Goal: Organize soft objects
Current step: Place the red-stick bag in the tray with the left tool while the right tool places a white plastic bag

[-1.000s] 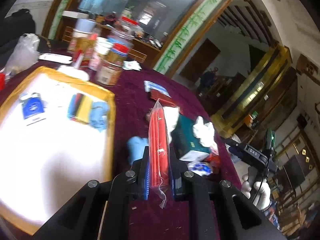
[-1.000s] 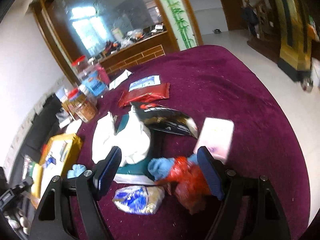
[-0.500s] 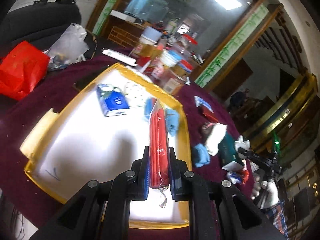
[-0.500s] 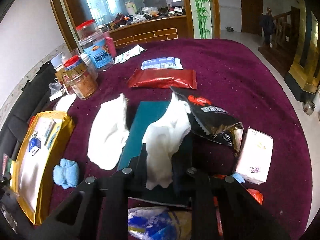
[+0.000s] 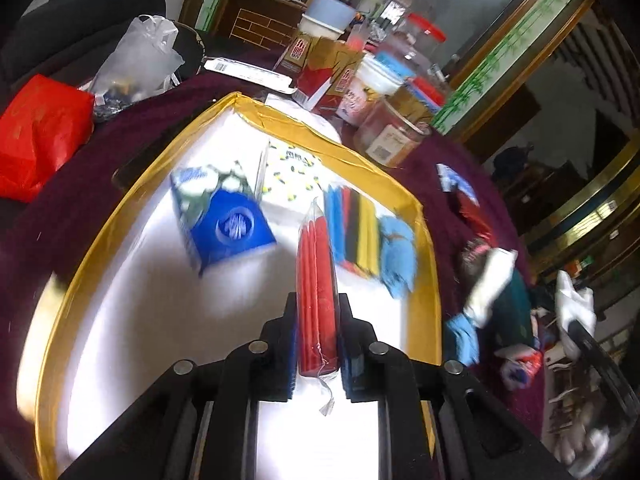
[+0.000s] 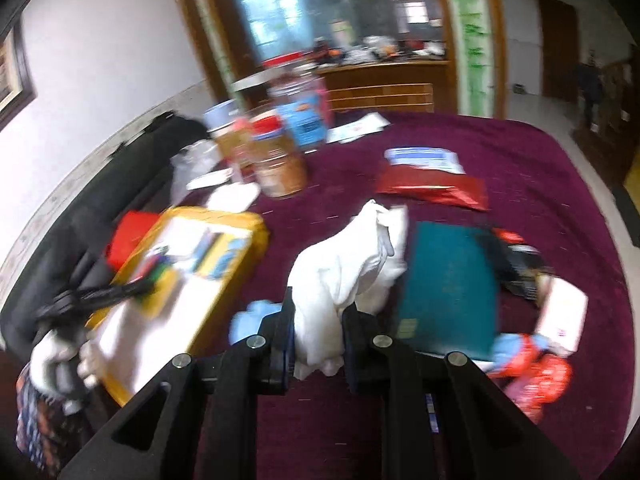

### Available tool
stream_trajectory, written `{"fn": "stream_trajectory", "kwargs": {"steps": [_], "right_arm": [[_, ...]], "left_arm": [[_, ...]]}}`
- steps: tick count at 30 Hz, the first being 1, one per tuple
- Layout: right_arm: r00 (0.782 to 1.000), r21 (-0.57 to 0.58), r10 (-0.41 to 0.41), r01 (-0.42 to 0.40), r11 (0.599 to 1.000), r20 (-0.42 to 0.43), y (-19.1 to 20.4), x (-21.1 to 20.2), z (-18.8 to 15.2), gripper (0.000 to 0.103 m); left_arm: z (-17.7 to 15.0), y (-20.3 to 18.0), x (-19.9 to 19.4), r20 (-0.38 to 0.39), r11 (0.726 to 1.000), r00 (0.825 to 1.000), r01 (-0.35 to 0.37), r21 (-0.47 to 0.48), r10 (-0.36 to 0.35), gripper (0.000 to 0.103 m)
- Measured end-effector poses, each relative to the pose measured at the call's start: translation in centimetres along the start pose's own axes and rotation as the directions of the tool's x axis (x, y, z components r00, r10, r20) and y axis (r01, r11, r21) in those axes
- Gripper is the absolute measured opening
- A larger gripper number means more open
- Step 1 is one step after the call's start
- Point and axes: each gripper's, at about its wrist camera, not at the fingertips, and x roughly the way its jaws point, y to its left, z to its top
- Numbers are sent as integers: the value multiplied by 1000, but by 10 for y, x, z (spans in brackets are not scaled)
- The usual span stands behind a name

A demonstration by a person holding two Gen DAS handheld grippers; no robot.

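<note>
My left gripper [image 5: 318, 340] is shut on a flat red packet in clear plastic [image 5: 316, 280] and holds it edge-up over the white tray with a yellow rim [image 5: 312, 132]. In the tray lie a blue tissue pack [image 5: 228, 224], a colourful striped pack [image 5: 354, 232] and a light blue cloth [image 5: 396, 252]. My right gripper [image 6: 318, 344] is shut on a white cloth [image 6: 344, 268], lifted above the purple tablecloth. The tray also shows at the left of the right wrist view [image 6: 208, 216].
Jars and boxes [image 5: 360, 80] crowd behind the tray. A red bag [image 5: 36, 128] lies left of it. On the cloth lie a teal box [image 6: 448, 288], a red foil pack [image 6: 432, 188], a blue cloth [image 6: 248, 320] and a red-blue bundle [image 6: 532, 364].
My left gripper has carried the red packet from over the tablecloth to over the tray. My right gripper has shut on the white cloth and lifted it, swinging left.
</note>
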Motion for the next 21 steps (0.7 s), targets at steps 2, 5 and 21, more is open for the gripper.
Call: {"fn": "stream_trajectory", "kwargs": {"steps": [2, 5, 21], "right_arm": [[999, -28, 42, -43, 999, -34, 23, 13, -1, 18], [994, -82, 75, -81, 993, -81, 56, 32, -3, 18], [956, -233, 80, -149, 961, -281, 162, 149, -24, 24]], "left_arm": [[7, 5, 11, -12, 1000, 1000, 2, -29, -2, 51], [8, 14, 12, -12, 997, 1000, 26, -77, -27, 53], [-49, 34, -85, 206, 993, 977, 80, -83, -62, 69]]}}
